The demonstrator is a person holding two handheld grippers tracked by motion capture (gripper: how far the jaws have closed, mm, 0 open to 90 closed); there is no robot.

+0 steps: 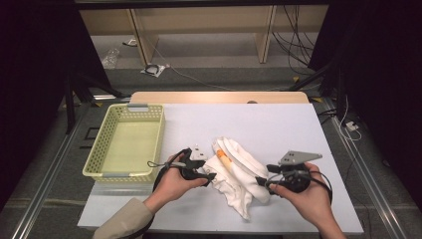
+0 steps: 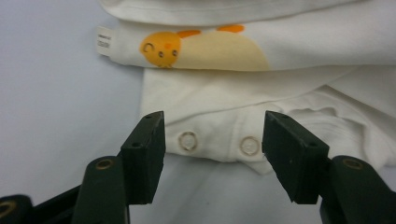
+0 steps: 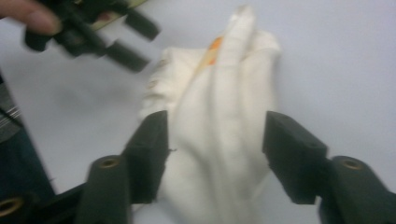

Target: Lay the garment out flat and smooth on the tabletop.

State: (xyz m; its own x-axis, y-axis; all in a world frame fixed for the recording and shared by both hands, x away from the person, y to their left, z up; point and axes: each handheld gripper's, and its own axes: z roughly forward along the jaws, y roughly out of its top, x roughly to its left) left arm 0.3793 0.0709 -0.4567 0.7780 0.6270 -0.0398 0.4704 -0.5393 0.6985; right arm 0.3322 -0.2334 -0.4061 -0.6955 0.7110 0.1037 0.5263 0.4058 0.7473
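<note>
A crumpled white cotton baby garment with an orange-and-yellow chick print [image 1: 239,172] lies on the white table top [image 1: 278,124], toward the near edge and a little right of centre, folded in loose ridges. The left gripper [image 1: 211,177] sits at the garment's left side, black jaws standing apart; in the left gripper view the hem with two round snap fasteners [image 2: 187,140] lies just beyond the gap, and neither pad presses on the cloth, so nothing is held. The chick print [image 2: 161,49] and a small white sewn-in label [image 2: 104,41] show above that hem. The right gripper [image 1: 263,183] is at the garment's near right end, jaws also wide; in the right gripper view, blurred, a ridge of the cloth runs up between the two pads, brushing or just beside the left one and clear of the right, with no pinch. Each gripper has a hand around it, and a beige sleeve [image 1: 124,221] comes in from the near edge on the left. A pale yellow perforated plastic basket [image 1: 107,139] stands at the left edge of the table top, well apart from the garment, with its inside bare. Bare table lies between basket and garment. Beyond the far edge, a light wooden shelf frame [image 1: 199,25] and loose black cables [image 1: 293,35] sit on the floor.
</note>
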